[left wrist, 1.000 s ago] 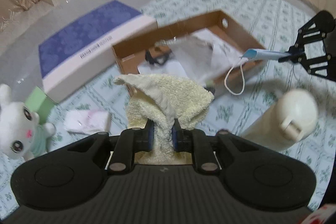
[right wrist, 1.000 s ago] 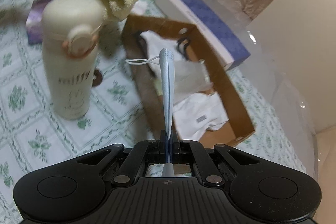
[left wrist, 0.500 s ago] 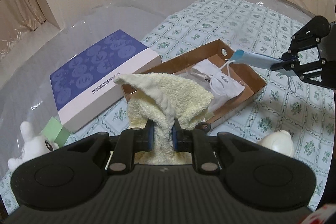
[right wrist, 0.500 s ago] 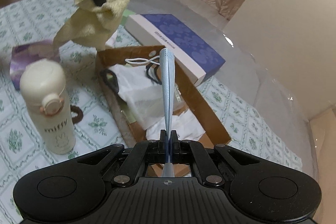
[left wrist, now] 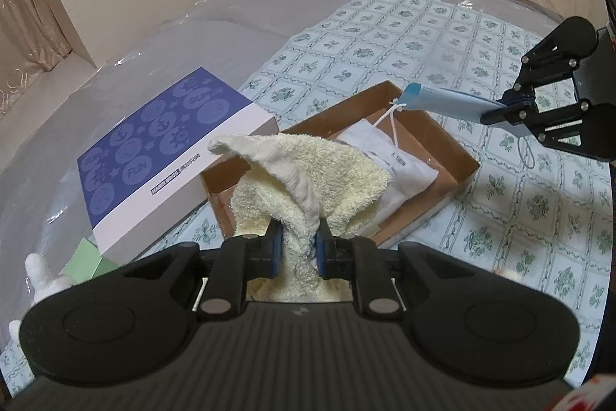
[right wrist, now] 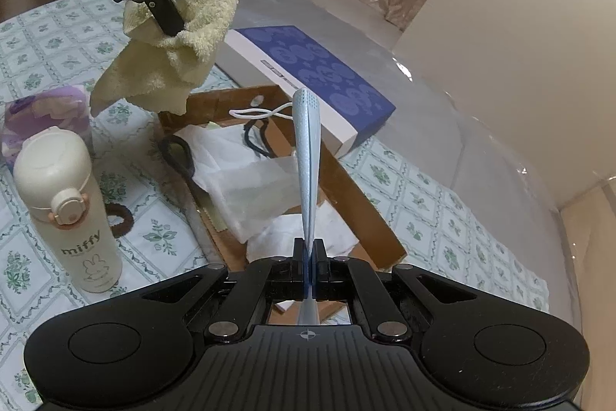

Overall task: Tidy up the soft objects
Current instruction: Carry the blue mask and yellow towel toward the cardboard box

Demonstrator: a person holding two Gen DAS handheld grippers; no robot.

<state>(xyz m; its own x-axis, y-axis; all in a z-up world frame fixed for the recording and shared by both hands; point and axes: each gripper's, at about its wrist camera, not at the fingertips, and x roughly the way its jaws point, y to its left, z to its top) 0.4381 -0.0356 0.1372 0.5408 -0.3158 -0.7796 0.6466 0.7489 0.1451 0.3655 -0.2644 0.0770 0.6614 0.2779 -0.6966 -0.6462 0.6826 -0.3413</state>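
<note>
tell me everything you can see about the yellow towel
The yellow towel is pale, fluffy terry cloth with a stitched hem. The left gripper pinches it at a bunched middle, jaws closed on the fabric, holding it in the air over the near end of the cardboard box. Its corners flop and hang loose; nothing else touches it.

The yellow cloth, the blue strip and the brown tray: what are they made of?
Yellow cloth: terry cotton by the look, with a looped, fluffy pile. Blue strip: seemingly a folded nonwoven face mask, dimpled, with a white ear loop. Brown tray: matte cardboard, raw edges.
</note>
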